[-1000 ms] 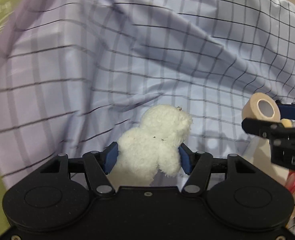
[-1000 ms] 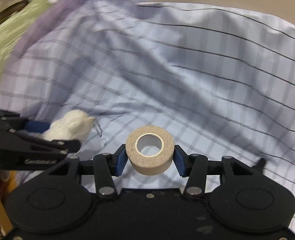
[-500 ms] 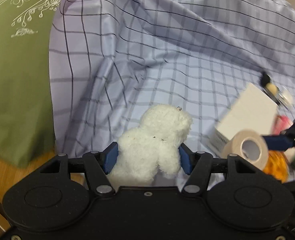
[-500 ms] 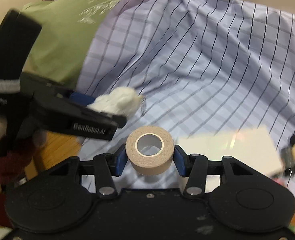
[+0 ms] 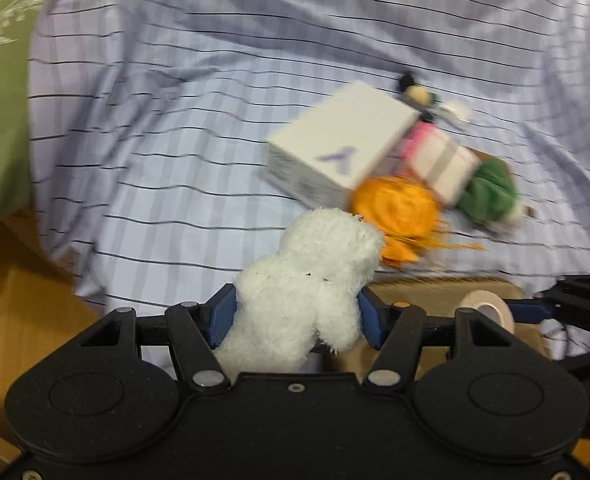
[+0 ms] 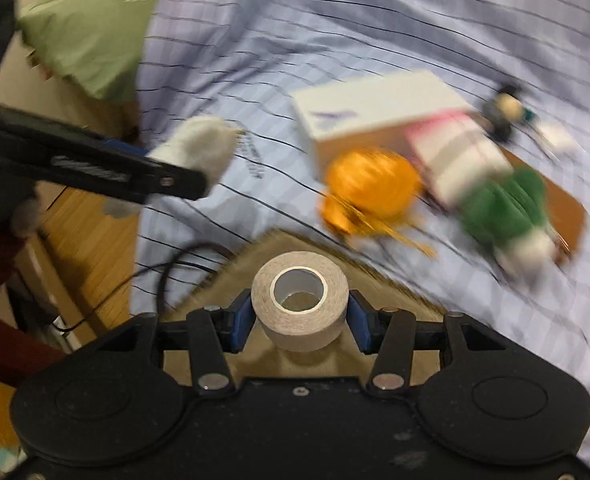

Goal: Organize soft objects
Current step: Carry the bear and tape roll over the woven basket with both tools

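Holding one soft thing each, both grippers hang over the bed with their loads clear of the sheet. The left gripper (image 5: 297,316) is clamped on a white plush toy (image 5: 309,276): its blue pads press into the fur at the waist, so the head sticks out forward. The right gripper (image 6: 299,316) is clamped on a roll of beige tape (image 6: 299,300), gripped across its outer wall with the hole facing up — a hold that probably keeps the roll from turning.

Under the roll lies a brown cardboard surface (image 6: 223,292); it may be the place for the load, but I cannot tell. Further away on the checked bedsheet (image 5: 175,140) lie a white box (image 5: 343,144), an orange ball of yarn (image 6: 371,184) and a green plush piece (image 6: 507,200), close together. A green pillow (image 6: 91,36) lies at the bed's edge, and a wooden floor (image 5: 19,300) shows beside it.
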`<action>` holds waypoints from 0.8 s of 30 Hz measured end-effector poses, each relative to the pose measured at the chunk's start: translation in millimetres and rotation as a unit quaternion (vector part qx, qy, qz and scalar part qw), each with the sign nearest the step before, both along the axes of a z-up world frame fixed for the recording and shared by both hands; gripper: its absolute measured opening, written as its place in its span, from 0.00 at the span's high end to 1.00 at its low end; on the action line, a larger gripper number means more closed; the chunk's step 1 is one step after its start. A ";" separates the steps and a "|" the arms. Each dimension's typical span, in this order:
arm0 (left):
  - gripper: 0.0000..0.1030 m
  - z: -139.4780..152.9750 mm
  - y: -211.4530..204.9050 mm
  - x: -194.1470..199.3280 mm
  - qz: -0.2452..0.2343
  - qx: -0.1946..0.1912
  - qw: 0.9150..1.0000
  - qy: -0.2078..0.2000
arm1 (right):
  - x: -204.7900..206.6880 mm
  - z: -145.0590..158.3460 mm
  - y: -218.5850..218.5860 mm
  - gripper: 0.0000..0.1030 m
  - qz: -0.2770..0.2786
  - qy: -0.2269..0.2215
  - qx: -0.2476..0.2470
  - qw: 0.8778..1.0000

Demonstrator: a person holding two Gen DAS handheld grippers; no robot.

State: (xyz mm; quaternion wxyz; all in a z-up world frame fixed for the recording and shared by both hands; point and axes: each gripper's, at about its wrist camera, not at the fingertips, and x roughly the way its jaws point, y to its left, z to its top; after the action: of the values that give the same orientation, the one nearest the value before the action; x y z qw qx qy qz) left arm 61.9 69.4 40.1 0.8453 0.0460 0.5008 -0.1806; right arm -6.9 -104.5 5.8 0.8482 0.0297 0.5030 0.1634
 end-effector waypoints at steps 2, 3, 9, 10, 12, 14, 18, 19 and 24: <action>0.43 1.5 -13.5 -8.0 -0.018 -0.011 1.000 0.005 | -15.4 -1.2 -16.7 0.53 -0.040 0.005 -0.004 0.999; 0.43 1.5 -20.4 -11.7 -0.026 -0.014 1.000 0.006 | -18.6 -2.7 -20.6 0.53 -0.054 0.006 -0.005 0.999; 0.43 -13.6 -52.3 -29.6 -0.064 -0.030 0.996 0.049 | -42.5 -12.5 -52.6 0.53 -0.154 0.012 -0.029 0.988; 0.43 -18.0 -56.4 -31.6 -0.068 -0.030 0.996 0.057 | -46.0 -12.7 -57.7 0.53 -0.163 0.013 -0.032 0.986; 0.43 -27.2 -63.1 -35.2 -0.073 -0.029 0.994 0.075 | -51.0 -14.0 -65.7 0.53 -0.180 0.014 -0.041 0.983; 0.43 -35.7 -67.8 -38.7 -0.075 -0.026 0.993 0.092 | -50.3 -16.6 -70.6 0.53 -0.190 0.016 -0.050 0.980; 0.43 -52.3 -70.8 -47.4 -0.084 -0.013 0.989 0.120 | -47.8 -24.3 -75.9 0.53 -0.197 0.041 -0.034 0.979; 0.43 -56.0 -71.0 -49.3 -0.087 -0.009 0.988 0.126 | -46.7 -25.3 -71.2 0.53 -0.197 0.045 -0.034 0.979; 0.42 -69.2 -68.4 -51.3 -0.079 0.005 0.987 0.142 | -41.6 -34.0 -56.6 0.53 -0.192 0.064 -0.032 0.979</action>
State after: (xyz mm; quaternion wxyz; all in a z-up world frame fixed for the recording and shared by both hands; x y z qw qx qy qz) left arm 10.7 0.9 -29.1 0.7486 0.0638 0.6112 -0.2488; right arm -48.6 -161.1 -28.2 0.8305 0.1085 0.5459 -0.0211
